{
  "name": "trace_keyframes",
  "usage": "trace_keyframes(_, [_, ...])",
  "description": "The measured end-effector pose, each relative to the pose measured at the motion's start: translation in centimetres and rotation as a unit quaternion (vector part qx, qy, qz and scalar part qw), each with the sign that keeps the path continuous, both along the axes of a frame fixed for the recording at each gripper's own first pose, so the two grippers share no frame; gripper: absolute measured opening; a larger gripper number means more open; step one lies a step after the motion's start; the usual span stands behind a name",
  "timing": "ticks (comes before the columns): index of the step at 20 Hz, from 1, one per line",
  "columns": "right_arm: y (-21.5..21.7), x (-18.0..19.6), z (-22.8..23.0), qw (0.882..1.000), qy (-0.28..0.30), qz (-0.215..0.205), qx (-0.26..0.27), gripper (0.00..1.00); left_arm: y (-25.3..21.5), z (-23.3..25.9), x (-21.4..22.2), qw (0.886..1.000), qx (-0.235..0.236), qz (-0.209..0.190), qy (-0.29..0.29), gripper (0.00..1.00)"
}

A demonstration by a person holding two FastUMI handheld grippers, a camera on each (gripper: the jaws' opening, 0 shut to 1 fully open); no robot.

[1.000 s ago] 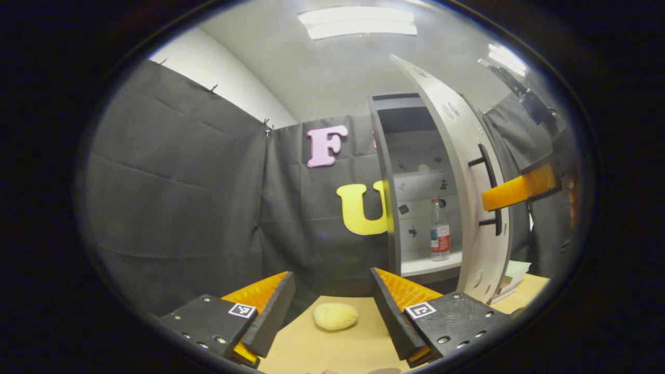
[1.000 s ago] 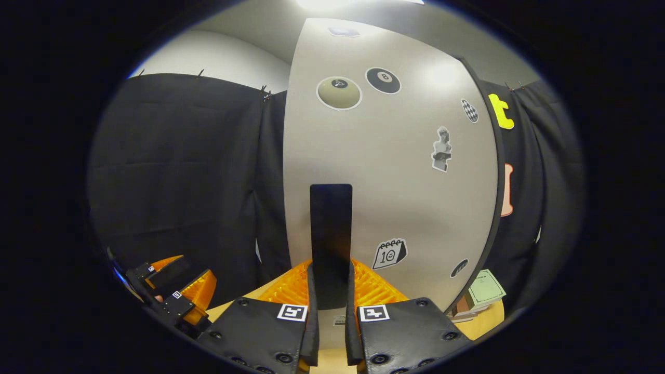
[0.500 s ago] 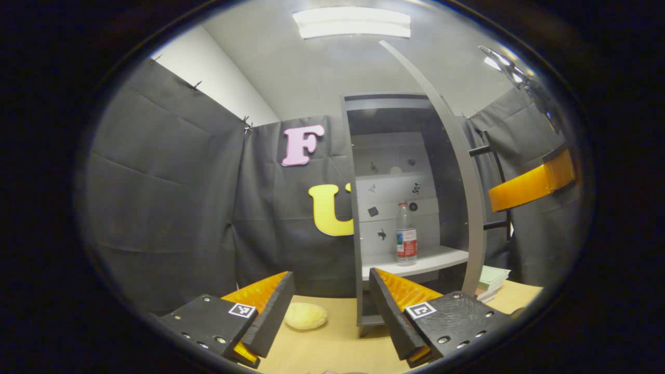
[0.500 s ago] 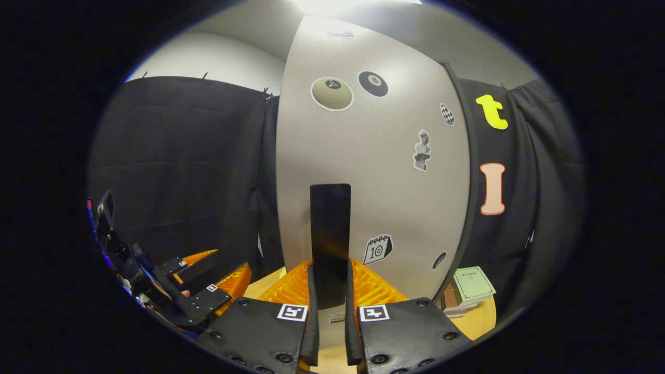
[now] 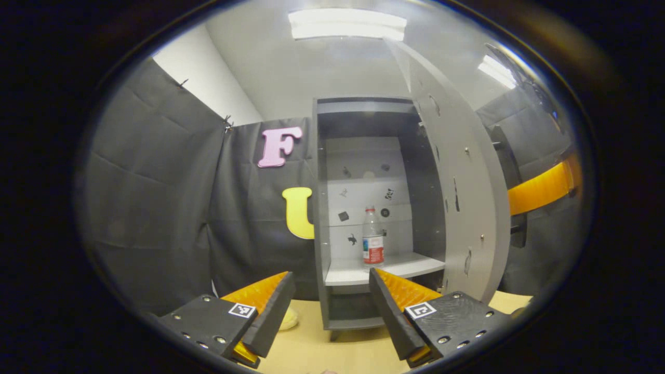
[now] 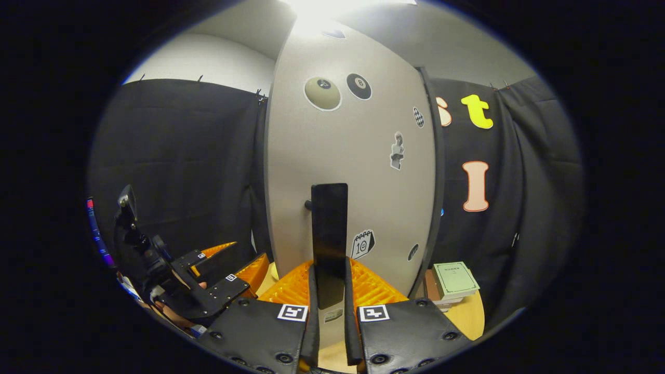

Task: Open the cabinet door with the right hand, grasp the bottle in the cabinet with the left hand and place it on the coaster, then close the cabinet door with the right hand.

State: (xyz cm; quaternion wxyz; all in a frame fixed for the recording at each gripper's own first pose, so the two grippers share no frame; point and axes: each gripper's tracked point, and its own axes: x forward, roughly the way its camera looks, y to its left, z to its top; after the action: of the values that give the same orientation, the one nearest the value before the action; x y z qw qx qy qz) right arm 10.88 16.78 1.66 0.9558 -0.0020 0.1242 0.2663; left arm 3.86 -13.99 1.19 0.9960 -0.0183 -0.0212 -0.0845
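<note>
Right gripper [image 6: 329, 291] is clamped on the door handle [image 6: 329, 234], cabinet door [image 5: 467, 197] swung wide. Left gripper [image 5: 328, 306] hangs with jaws spread and empty; the bottle [image 5: 372, 242] stands upright on the far cabinet shelf [image 5: 410, 266].

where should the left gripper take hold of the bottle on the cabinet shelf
Probably around the label band of the bottle, coming straight in from the open front of the cabinet. It stands upright on the shelf, and the left gripper is already open facing it.
</note>
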Motion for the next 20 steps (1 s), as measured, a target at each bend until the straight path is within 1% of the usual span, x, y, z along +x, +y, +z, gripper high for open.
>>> trace_keyframes(3, [-0.9,-0.2,0.0,1.000,-0.002,-0.009,0.000,0.22,-1.7,0.1,-0.6,1.000,0.001,-0.013,-0.001,0.87])
trace_keyframes(4, [-1.2,-0.4,0.1,1.000,-0.003,-0.013,0.000,0.22,-2.1,0.1,-0.7,1.000,0.001,-0.015,0.000,0.89])
trace_keyframes(5, [-1.4,-0.3,0.1,1.000,-0.003,-0.016,0.000,0.22,-2.4,0.0,-0.7,1.000,-0.001,-0.017,0.002,0.87])
trace_keyframes(7, [-2.0,-0.5,0.1,1.000,-0.004,-0.022,0.000,0.22,-2.9,-0.1,-1.0,1.000,-0.005,-0.020,0.006,0.87])
trace_keyframes(8, [-2.3,-0.6,0.1,1.000,-0.006,-0.026,-0.002,0.22,-3.0,0.0,-1.1,1.000,-0.006,-0.021,0.007,0.89])
trace_keyframes(10, [-3.0,-0.5,0.1,0.999,-0.011,-0.037,-0.008,0.21,-3.3,0.2,-1.5,1.000,-0.006,-0.020,0.005,0.89])
trace_keyframes(12, [-3.7,0.0,0.1,0.998,-0.018,-0.049,-0.018,0.21,-3.6,0.4,-2.0,1.000,-0.004,-0.021,0.002,0.91])
trace_keyframes(15, [-5.1,0.4,0.2,0.997,-0.025,-0.065,-0.030,0.21,-4.1,0.6,-2.6,1.000,-0.003,-0.023,0.000,0.89])
trace_keyframes(17, [-5.3,0.5,-0.1,0.997,-0.022,-0.073,-0.022,0.21,-4.4,0.6,-3.0,1.000,-0.002,-0.025,0.000,0.89])
trace_keyframes(19, [-5.9,0.6,-0.2,0.996,-0.020,-0.084,-0.011,0.21,-4.5,0.8,-3.4,1.000,0.000,-0.025,-0.001,0.86])
trace_keyframes(20, [-6.5,0.7,-0.2,0.996,-0.020,-0.091,-0.009,0.19,-4.6,0.9,-3.5,1.000,0.002,-0.025,-0.002,0.87])
